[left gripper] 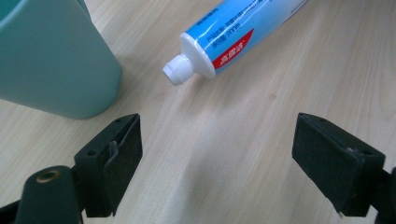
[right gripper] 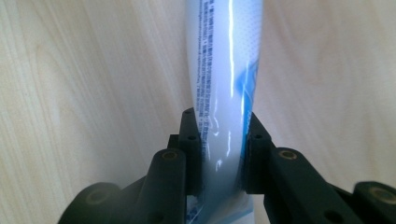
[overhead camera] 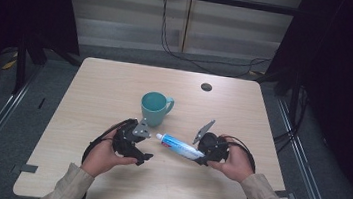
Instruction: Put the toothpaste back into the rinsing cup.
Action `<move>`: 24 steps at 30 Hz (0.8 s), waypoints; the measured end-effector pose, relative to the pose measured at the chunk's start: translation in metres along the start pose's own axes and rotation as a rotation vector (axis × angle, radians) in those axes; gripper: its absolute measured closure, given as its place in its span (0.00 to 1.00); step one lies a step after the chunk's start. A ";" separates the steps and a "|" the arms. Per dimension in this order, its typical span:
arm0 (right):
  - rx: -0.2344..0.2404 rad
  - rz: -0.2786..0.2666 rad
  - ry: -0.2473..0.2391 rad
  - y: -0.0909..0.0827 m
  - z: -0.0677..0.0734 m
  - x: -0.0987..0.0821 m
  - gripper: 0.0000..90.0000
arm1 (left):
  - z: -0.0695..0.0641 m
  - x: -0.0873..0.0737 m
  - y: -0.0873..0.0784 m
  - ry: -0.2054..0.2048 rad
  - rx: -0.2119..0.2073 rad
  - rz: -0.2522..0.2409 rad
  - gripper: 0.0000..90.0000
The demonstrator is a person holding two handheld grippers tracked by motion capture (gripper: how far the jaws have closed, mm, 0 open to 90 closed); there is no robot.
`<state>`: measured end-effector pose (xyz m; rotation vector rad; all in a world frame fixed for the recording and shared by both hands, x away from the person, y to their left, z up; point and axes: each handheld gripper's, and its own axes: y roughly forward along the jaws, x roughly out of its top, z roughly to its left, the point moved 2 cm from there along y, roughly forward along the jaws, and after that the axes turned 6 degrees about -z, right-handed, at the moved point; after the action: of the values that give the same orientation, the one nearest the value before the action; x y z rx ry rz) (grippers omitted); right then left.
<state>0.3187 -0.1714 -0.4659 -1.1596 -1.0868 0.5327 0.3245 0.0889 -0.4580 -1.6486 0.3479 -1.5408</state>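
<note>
Right gripper (right gripper: pixel 223 140) with its two black jaws pressed on the flat end of a white and blue tube (right gripper: pixel 224 70). The tube runs away over a pale wood table (right gripper: pixel 93 70). Its fine print is probably too blurred to read.

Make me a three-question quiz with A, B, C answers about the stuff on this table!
1. Where is the cup?
A. behind the toothpaste
B. on the floor
C. in a hand

2. What colour is the cup?
A. red
B. teal
C. yellow

3. What is the right gripper doing?
A. squeezing the toothpaste tube's flat end
B. holding the cup
C. lying empty

Answers: 1 A, it stands on the table just beyond the tube. 2 B, its wall is blue-green. 3 A, both pads press the tube's sides.
</note>
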 end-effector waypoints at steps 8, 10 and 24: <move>0.005 -0.013 -0.041 -0.012 0.002 0.009 0.84 | -0.001 0.020 -0.002 0.058 0.010 0.018 0.18; 0.013 -0.017 -0.043 -0.014 0.004 0.011 0.83 | -0.003 0.025 -0.001 0.074 0.003 0.018 0.18; 0.046 -0.035 -0.100 -0.009 0.014 0.022 0.84 | -0.018 0.042 0.014 0.165 -0.020 0.047 0.19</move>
<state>0.3141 -0.1504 -0.4487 -1.0816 -1.1723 0.5908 0.3213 0.0445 -0.4406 -1.5218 0.4883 -1.6466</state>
